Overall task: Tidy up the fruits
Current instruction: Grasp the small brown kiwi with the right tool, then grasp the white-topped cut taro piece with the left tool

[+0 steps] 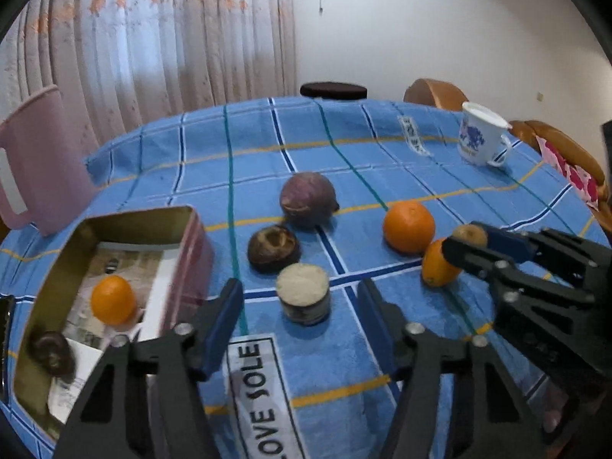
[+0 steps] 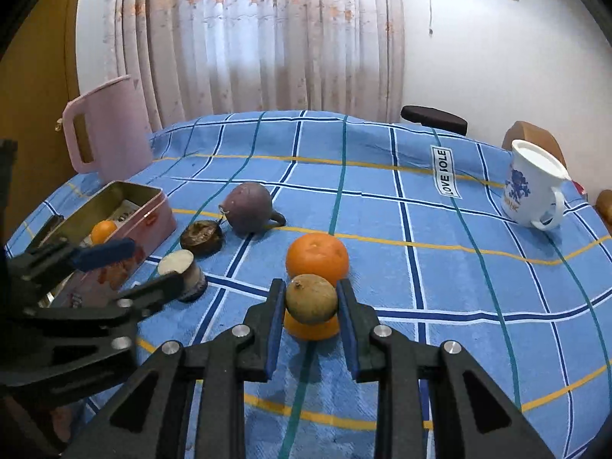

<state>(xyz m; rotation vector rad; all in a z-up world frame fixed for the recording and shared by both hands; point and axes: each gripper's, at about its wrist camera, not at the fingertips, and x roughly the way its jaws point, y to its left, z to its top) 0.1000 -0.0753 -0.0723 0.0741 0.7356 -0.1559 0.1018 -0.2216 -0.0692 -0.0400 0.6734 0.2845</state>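
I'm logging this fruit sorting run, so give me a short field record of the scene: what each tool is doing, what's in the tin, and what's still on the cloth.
right tool: shut on small brown fruit
left tool: open, nothing between its pads, above small jar
tin box: holds small orange and a dark fruit
on cloth: purple fruit, dark shrivelled fruit, large orange, smaller orange
other: white mug, pink jug
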